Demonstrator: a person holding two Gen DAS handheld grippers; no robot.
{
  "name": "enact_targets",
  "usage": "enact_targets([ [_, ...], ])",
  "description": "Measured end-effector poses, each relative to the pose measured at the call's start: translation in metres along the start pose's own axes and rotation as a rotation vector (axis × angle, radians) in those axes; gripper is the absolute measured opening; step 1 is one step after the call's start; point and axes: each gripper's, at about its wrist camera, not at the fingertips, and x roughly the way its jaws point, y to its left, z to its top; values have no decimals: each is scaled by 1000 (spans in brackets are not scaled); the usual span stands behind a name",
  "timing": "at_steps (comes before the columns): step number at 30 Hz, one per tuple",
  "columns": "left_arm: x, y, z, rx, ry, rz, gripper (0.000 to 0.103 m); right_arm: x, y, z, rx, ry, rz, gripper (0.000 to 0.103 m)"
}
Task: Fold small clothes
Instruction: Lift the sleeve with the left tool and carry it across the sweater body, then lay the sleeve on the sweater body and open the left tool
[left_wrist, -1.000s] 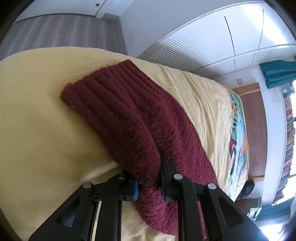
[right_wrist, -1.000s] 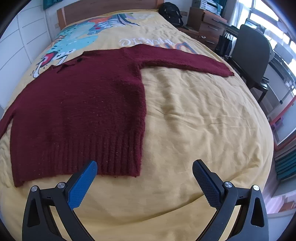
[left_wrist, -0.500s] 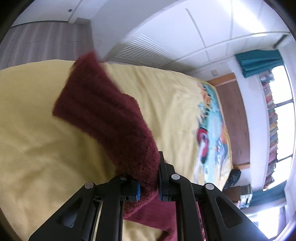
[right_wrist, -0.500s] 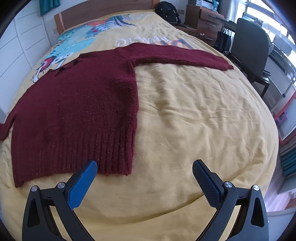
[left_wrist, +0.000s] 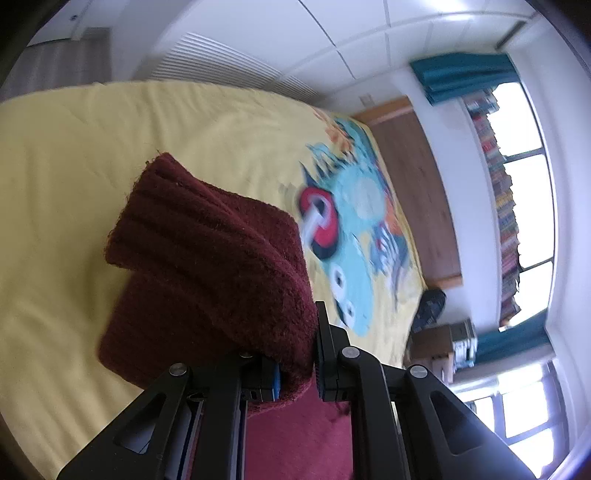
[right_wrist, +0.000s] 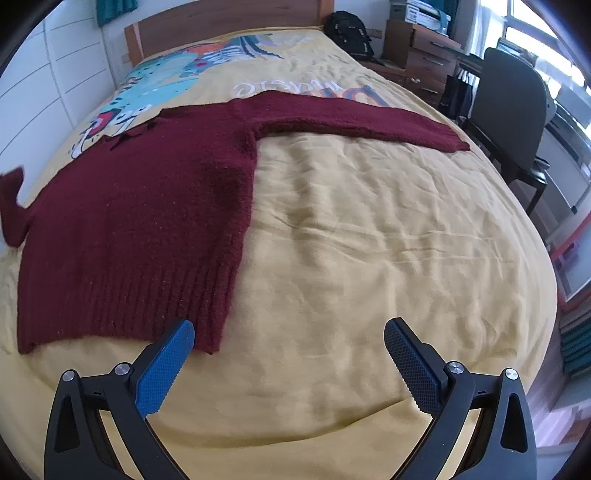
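Left wrist view: left hand-held gripper (left_wrist: 297, 373) pinches the sleeve (left_wrist: 210, 266) of the maroon sweater (right_wrist: 140, 221), cuff draped ahead of its fingers above the bed (left_wrist: 66, 177), likely lifted so it can fold across the body. Right wrist view: right hand-held gripper (right_wrist: 288, 354) spread, holding nothing, poised just short of the hem; sweater flat ahead, other sleeve stretched away to the right.

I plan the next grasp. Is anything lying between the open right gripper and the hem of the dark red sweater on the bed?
Nothing visible. The right gripper hangs open above bare yellow bedspread, and the sweater hem lies just beyond its left finger.
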Motion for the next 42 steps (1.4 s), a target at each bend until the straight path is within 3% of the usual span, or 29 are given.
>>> enact_targets([
  [10,88,-89,-71,127,155,-23,11,3,-29,-6,26,0,3,103],
  [20,141,-128,-177,257,323,6,11,10,-39,-11,58,8,21,103],
  [28,170,-129,-239,356,423,74,11,16,-46,-16,92,21,32,103],
  [33,181,-113,-269,464,478,193,11,18,-49,-16,101,23,39,103],
  [38,175,-86,-269,418,503,223,25,20,-50,-17,105,27,44,103],
  [42,155,-81,-260,398,472,218,34,21,-50,-17,107,29,48,103],
])
